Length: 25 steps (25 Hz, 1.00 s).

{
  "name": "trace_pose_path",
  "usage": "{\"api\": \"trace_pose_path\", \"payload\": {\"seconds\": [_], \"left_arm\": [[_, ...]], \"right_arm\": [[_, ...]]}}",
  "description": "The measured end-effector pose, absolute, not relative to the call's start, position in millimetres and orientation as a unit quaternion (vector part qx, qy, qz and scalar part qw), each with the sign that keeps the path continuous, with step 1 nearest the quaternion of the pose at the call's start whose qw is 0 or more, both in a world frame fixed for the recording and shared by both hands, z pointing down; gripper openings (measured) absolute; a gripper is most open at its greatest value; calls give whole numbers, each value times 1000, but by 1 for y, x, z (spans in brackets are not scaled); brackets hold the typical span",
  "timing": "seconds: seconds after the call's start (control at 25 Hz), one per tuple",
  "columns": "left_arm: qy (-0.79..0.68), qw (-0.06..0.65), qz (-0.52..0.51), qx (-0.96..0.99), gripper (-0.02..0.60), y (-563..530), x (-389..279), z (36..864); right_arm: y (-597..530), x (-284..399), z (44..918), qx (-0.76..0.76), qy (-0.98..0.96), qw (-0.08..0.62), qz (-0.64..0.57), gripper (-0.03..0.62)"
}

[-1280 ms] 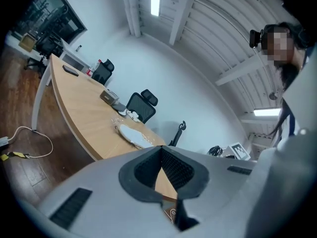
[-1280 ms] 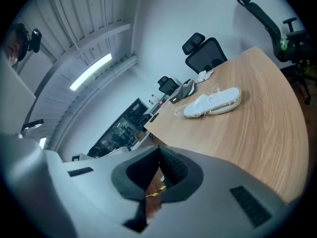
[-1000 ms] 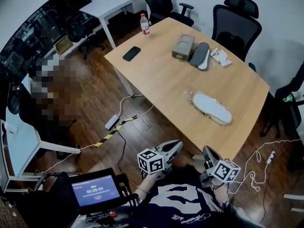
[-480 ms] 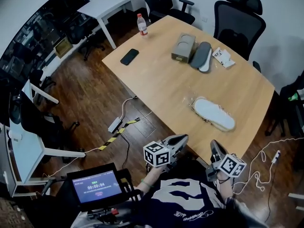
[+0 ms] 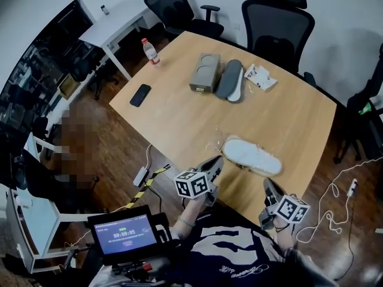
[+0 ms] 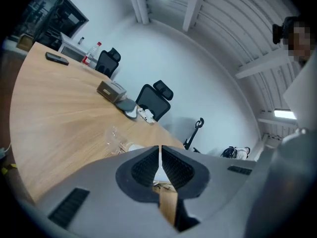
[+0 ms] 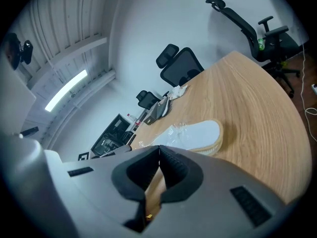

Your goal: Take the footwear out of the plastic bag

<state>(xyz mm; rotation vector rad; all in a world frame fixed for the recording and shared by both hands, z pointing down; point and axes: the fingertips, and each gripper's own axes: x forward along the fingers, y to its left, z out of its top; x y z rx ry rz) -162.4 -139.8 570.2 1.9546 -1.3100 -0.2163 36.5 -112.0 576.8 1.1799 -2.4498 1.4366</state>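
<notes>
I judge the job not yet begun: the shoe (image 5: 252,156) lies in its clear plastic bag (image 5: 219,143) on the counter (image 5: 173,115), just ahead of my left gripper (image 5: 216,161) and right gripper (image 5: 267,185). Both have jaws together on nothing. Pinning the bag and pulling the shoe out remain.

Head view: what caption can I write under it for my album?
Left gripper and right gripper, both shut, at the wooden table edge, facing a white shoe in a clear plastic bag.

The left claw (image 6: 159,151) hides most of the bagged shoe (image 6: 132,147).
</notes>
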Motion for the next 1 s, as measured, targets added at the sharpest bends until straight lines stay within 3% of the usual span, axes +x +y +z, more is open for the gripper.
{"api": "trace_pose_path", "payload": {"seconds": [0.12,0.52,1.0], "left_arm": [[-507,403,-54,760,8,-140,-152,583],[-495,508,-8,705,159,-157,-166,647],[-455,541,-1,708,178,-185,-166,664]], "right_arm": [[-115,41,578,384,-791,32,474,-12],[-147,48,591,434,-766,30,473,-12],[-209,1,654,441,-770,236,396,-5]]}}
